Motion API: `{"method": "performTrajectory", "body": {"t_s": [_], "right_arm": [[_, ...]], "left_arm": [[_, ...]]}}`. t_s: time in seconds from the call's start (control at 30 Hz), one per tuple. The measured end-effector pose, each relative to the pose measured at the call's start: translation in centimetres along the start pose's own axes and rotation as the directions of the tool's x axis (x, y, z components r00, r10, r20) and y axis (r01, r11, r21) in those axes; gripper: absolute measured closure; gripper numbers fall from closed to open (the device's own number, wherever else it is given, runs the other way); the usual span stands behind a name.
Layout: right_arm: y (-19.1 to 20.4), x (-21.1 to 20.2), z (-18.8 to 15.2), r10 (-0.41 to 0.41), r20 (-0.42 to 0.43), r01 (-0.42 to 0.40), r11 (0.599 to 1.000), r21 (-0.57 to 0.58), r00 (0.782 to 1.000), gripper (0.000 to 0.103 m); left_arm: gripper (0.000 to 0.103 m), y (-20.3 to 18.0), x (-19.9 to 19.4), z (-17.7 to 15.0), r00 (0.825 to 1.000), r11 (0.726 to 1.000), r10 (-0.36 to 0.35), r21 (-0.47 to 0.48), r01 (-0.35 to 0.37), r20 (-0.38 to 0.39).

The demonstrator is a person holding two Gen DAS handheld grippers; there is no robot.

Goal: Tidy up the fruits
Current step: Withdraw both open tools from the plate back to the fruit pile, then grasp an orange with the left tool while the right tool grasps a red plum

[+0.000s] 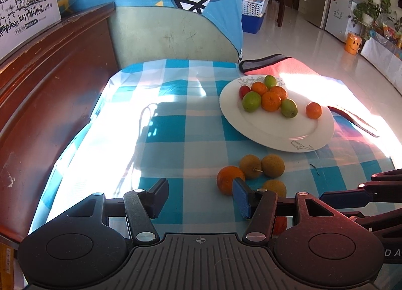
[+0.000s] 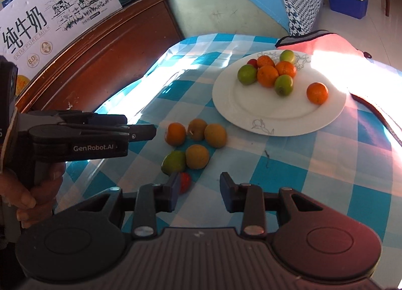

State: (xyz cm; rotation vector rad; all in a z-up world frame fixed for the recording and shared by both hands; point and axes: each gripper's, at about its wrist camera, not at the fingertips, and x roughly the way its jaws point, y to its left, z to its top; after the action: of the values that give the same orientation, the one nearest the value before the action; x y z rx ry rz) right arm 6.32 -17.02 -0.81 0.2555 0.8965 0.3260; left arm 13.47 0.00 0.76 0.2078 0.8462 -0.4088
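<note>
Bare cloth (image 2: 289, 177) beside loose fruit (image 2: 196, 139)

A white plate (image 2: 251, 116) holds oranges (image 2: 267, 75) and green fruits (image 2: 247, 74) (one orange apart); nearer, brown fruits (image 2: 215, 135), another orange, a green and a red one lie loose.

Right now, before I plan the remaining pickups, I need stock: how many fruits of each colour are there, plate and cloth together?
Orange: 5, four on the white plate, one orange fruit on the checked cloth
Green: 4, three plated, one green fruit loose
Brown: 3, all loose, such as this brown fruit
Red: 2, one plated, one red fruit loose
Total: 14
</note>
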Motion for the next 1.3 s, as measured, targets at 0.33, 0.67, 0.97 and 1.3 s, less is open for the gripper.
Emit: {"method": "performTrajectory", "body": {"t_s": [0.33, 0.67, 0.97, 1.3], "right_arm": [[2.0, 1.5, -0.9, 0.0, -0.024, -0.003, 0.992, -0.123, 1.0, 0.067], [3.3, 3.5, -1.0, -0.057, -0.017, 0.052, 0.972, -0.23, 0.998, 0.064], [3.9, 4.1, -1.4, -0.083, 0.01, 0.082, 0.951, -0.299, 0.996, 0.074], [3.7, 3.7, -1.5, -0.075, 0.0, 0.072, 0.955, -0.287, 0.997, 0.079]], "left_arm": [[0.048, 0.0, 0.5, -0.4, 1.0, 0.999, -0.006, 0.031, 0.007, -0.006], [0.048, -0.3, 1.3, -0.2, 0.999, 0.999, -0.033, 0.031, 0.033, -0.014], [0.049, -1.0, 2.5, -0.2, 0.998, 0.997, -0.059, 0.048, 0.06, -0.023], [0.055, -1.7, 3.9, 0.0, 0.996, 0.996, -0.082, 0.03, 0.083, -0.033]]}}
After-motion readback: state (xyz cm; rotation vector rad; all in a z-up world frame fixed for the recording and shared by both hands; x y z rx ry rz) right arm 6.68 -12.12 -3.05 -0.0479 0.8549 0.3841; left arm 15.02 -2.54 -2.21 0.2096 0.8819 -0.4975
